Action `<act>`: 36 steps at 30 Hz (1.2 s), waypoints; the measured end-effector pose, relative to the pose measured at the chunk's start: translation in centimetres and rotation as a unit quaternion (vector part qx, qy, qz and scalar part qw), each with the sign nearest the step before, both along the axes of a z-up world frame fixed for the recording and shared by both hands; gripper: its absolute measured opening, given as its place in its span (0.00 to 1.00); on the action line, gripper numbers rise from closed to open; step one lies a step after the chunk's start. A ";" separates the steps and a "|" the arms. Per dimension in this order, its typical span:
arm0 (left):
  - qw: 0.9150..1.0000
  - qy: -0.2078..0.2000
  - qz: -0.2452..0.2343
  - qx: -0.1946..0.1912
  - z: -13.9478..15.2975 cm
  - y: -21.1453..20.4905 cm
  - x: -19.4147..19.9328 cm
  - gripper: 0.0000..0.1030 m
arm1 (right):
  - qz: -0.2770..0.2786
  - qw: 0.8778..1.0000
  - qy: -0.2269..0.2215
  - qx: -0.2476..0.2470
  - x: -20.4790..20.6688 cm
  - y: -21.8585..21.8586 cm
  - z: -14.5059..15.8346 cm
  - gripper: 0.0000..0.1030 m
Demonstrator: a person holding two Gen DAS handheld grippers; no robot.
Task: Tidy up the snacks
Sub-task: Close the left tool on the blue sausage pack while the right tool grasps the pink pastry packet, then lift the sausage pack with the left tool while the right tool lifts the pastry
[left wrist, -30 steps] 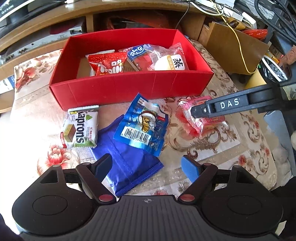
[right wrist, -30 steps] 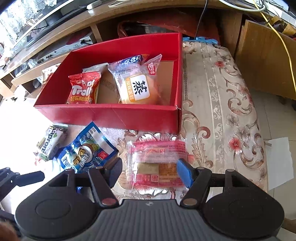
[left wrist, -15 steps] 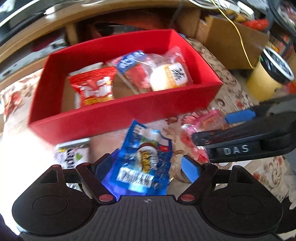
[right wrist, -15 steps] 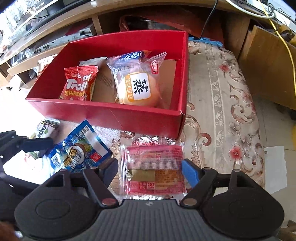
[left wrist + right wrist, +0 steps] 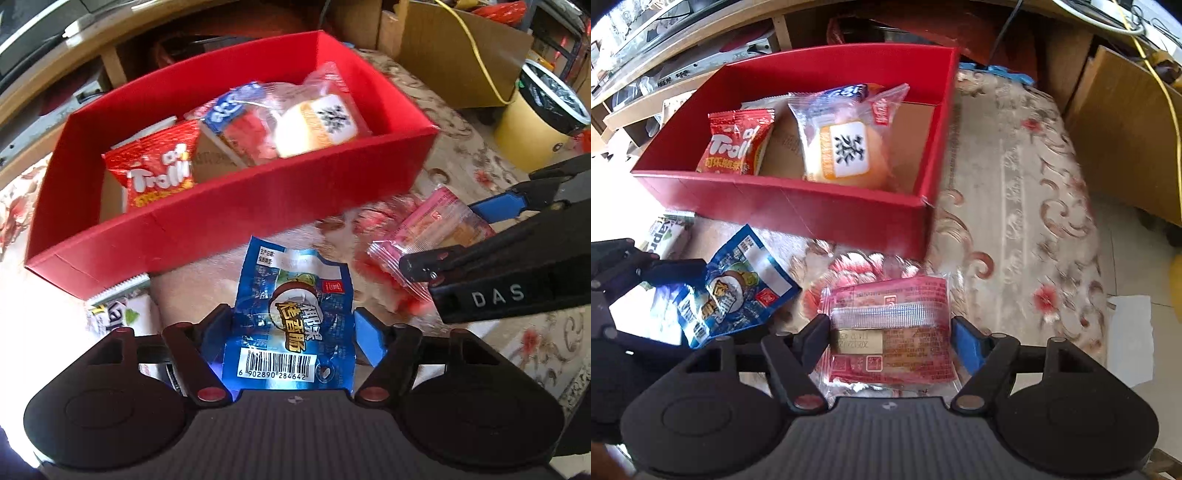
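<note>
A red box (image 5: 229, 218) (image 5: 798, 206) holds a red Trolli bag (image 5: 159, 173) (image 5: 735, 147), a bun packet (image 5: 317, 122) (image 5: 846, 147) and a blue-topped packet (image 5: 236, 110). My left gripper (image 5: 291, 328) has its fingers closed in against the sides of a blue snack packet (image 5: 291, 317) (image 5: 738, 291), just in front of the box. My right gripper (image 5: 890, 336) has its fingers against the sides of a pink snack packet (image 5: 890, 332) (image 5: 436, 232), to the right of the blue one.
A green-and-white Kaprons packet (image 5: 118, 314) (image 5: 668, 229) lies at the box's front left corner. The floral cloth (image 5: 1015, 206) spreads to the right. A wooden board (image 5: 1126, 140), a yellow tub (image 5: 535, 122) and a wooden shelf (image 5: 110, 48) stand around.
Both grippers moved forward over their packets and their fingers narrowed onto them. The blue packet now sits between my left fingers, the pink packet between my right fingers.
</note>
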State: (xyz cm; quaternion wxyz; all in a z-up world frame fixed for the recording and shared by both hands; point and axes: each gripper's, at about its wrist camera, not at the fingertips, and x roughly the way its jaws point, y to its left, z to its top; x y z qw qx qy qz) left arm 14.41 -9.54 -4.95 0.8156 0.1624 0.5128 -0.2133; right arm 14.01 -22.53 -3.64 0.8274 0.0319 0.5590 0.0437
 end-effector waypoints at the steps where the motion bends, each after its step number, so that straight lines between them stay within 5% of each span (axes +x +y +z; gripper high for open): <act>1: 1.000 0.000 -0.004 0.000 0.1 -0.4 -0.4 0.74 | -0.001 1.000 0.000 -0.002 -0.3 -0.2 0.0 0.66; 11: 1.000 -0.003 -0.028 0.002 0.1 -1.7 -3.3 0.74 | -0.017 1.000 -0.005 0.003 -3.2 -2.3 0.7 0.64; 20: 0.999 -0.020 -0.020 0.017 -1.1 -3.6 -2.7 0.85 | -0.007 1.000 0.002 0.010 -3.2 -2.5 -0.7 0.70; 24: 0.999 -0.026 -0.029 0.023 -0.7 -4.7 -3.8 0.72 | -0.008 1.000 -0.002 0.005 -3.6 -2.6 -0.7 0.67; 32: 0.996 -0.024 -0.086 0.027 -0.7 -6.3 -6.5 0.72 | -0.027 1.000 -0.002 -0.004 -5.3 -2.6 -0.4 0.62; 36: 0.998 -0.011 -0.059 0.010 -0.1 -4.5 -5.3 0.72 | -0.034 0.999 -0.007 0.001 -5.2 -2.7 -0.2 0.59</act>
